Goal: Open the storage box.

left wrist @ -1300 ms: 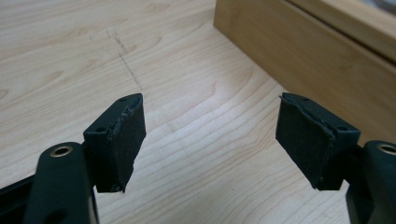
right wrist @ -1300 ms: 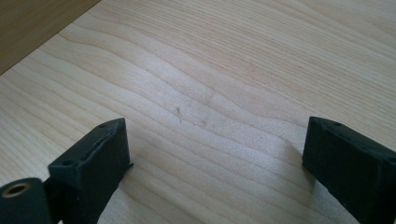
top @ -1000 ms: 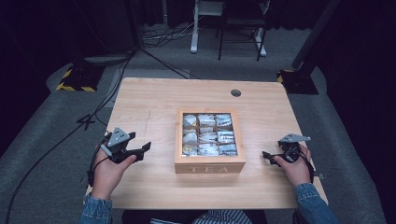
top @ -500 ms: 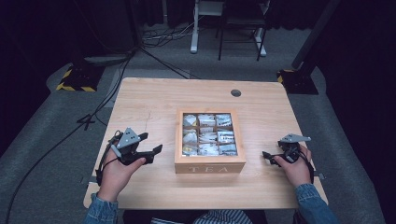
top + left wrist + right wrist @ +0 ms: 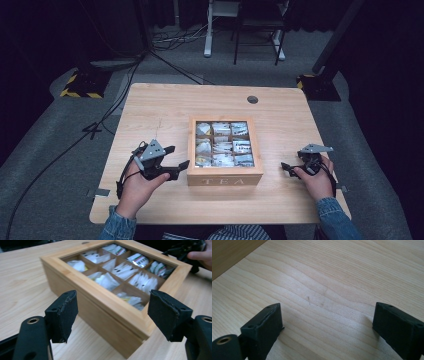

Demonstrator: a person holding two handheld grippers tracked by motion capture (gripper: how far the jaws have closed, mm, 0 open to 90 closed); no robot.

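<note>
Tea box (image 5: pixel 225 150) sits mid-table (image 5: pixel 165 105), lid closed, sachets visible through its glass panes. Left gripper (image 5: pixel 176 157) hovers just beside the box's left wall, jaws spread wide and just opened a little further, nothing between them. Right gripper (image 5: pixel 289 169) rests well apart to the right, jaws gaping over bare wood.

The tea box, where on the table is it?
In the high view the tea box sits mid-table, slightly toward the person, between the left claw close by and the right claw.

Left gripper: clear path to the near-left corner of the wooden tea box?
Probably yes. The left gripper has open jaws right beside the wooden glass-lidded tea box, its corner ahead between them, nothing in between.
</note>
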